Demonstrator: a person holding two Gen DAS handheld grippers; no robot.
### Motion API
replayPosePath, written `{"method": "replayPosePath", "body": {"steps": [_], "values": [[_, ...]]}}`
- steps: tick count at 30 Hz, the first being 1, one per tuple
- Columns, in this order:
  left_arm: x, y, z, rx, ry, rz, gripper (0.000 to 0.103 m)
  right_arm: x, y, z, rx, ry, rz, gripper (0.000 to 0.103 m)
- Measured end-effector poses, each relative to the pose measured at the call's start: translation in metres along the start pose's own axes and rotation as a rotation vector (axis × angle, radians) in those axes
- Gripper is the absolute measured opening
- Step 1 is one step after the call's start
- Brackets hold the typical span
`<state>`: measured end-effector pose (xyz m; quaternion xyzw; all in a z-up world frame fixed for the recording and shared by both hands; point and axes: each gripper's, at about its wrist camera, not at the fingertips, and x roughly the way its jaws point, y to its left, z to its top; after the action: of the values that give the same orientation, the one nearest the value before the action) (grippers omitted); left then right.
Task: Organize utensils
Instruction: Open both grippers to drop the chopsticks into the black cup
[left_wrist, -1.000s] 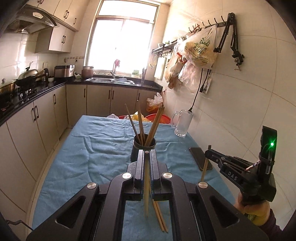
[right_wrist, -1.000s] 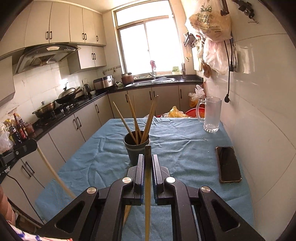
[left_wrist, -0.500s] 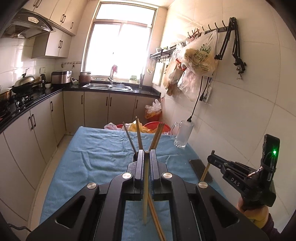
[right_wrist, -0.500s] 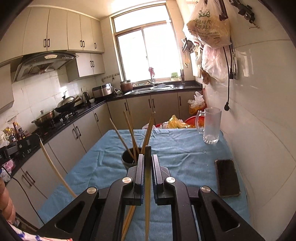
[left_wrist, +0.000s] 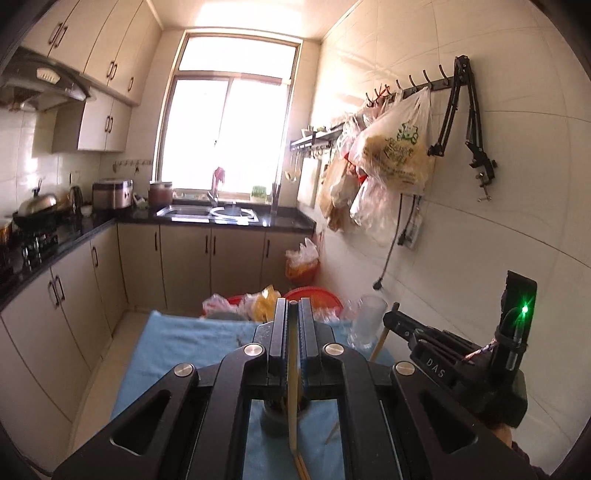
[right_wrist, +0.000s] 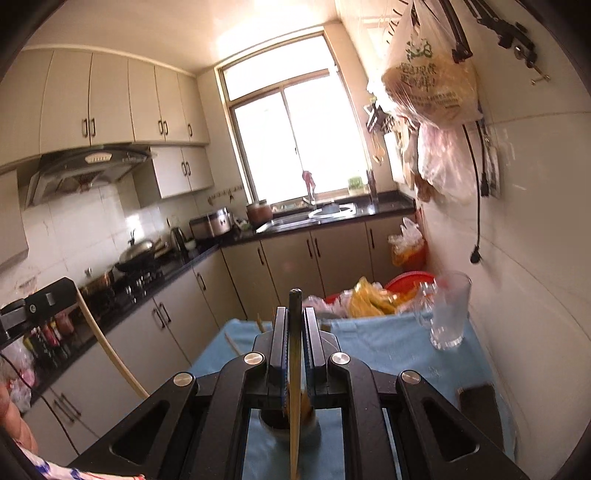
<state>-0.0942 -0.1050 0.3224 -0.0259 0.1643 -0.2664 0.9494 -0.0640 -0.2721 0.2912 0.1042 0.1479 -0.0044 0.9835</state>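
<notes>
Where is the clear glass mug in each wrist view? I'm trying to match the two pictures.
Left wrist view: the glass mug stands right of centre on the blue cloth, by the tiled wall.
Right wrist view: the glass mug stands at the right, on the cloth's far corner.
Shared landmark: the window above the sink.

obstacles: utensil cup under both tools, glass pitcher by wall, phone right edge | free: blue counter between

Both wrist cameras face the window, sharing the table.
</notes>
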Motion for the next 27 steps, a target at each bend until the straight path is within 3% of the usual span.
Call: {"method": "replayPosePath", "body": {"steps": [10,18,23,27], "values": [[0.082,0.003,0.018,-0.032,0.044,0.016,0.005,0.056,-0.006,0.021,0.044,-0.034,-0.028,0.008],[0.151,0.03,-0.027,-0.093,0.225,0.053,0.004,0.11,-0.017,-0.025,0.034,0.142,-0.042,0.008],[0.146,0.039,-0.033,-0.115,0.227,0.077,0.005,0.121,-0.025,-0.036,0.053,0.191,-0.03,0.009],[0.127,0.04,-0.027,-0.116,0.193,0.09,0.012,0.111,-0.026,-0.03,0.048,0.174,-0.035,0.028]]}}
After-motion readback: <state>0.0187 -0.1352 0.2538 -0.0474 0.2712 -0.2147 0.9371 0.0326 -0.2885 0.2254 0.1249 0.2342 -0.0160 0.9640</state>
